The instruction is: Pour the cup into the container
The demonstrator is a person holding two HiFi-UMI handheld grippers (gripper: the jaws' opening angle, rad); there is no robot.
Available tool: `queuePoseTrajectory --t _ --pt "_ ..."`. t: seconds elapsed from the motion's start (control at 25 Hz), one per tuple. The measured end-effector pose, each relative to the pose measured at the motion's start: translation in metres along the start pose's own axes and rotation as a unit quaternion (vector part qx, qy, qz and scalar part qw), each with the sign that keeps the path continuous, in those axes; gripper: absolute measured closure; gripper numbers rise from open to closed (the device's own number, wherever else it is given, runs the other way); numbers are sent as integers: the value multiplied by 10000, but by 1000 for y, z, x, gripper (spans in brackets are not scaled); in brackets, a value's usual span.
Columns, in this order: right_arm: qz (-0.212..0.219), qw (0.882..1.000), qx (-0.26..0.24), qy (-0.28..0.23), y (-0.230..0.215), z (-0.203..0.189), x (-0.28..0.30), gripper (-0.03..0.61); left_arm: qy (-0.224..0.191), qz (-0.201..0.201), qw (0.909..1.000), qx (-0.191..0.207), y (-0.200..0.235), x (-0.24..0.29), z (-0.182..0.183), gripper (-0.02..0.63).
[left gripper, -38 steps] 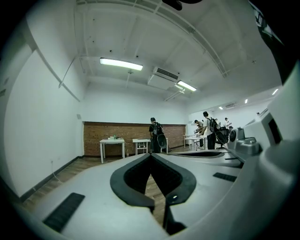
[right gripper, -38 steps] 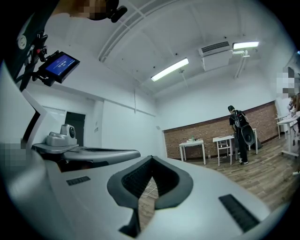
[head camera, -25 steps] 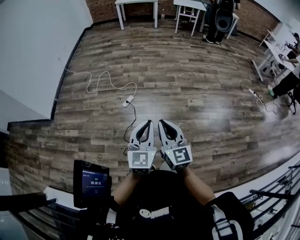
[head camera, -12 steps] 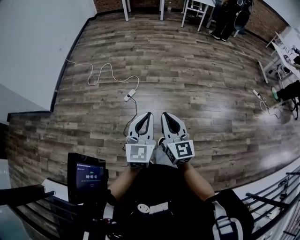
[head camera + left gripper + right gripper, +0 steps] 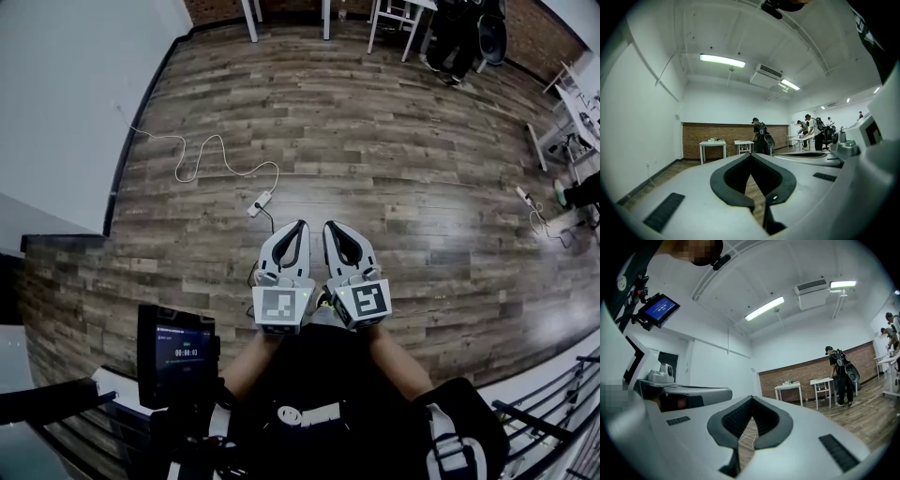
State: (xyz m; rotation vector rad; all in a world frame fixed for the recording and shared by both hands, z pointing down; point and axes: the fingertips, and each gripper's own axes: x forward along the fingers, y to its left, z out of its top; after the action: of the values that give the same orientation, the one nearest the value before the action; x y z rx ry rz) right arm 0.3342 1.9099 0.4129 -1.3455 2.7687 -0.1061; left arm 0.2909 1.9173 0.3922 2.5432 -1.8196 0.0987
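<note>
The left gripper (image 5: 751,154) is held level with its jaws closed together, nothing between them. A white table (image 5: 712,143) and a brick wall (image 5: 696,136) are seen beyond.

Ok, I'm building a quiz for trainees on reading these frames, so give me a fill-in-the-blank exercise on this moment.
The jaws of the left gripper are ____.
The right gripper holds ____.
The floor below both is laid with ____ planks.
The white power strip lies nearer the ____ gripper.
Missing words: shut; nothing; wooden; left.
</note>
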Motion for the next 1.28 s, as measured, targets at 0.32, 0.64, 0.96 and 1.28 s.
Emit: queuePoseTrajectory --t 0.32,0.64,0.96,1.28 --pt "88 9999 58 -101 -45 9 41 583 65 107 9999 57 4 62 6 611" --pt "104 9999 135 -17 -53 9 71 583 111 134 9998 56 23 87 11 611" --pt "-56 9998 166 105 -50 11 136 583 113 -14 9999 27 74 122 8 611" --pt "-53 9997 114 186 -30 12 215 583 97 112 9999 -87 155 145 7 611"
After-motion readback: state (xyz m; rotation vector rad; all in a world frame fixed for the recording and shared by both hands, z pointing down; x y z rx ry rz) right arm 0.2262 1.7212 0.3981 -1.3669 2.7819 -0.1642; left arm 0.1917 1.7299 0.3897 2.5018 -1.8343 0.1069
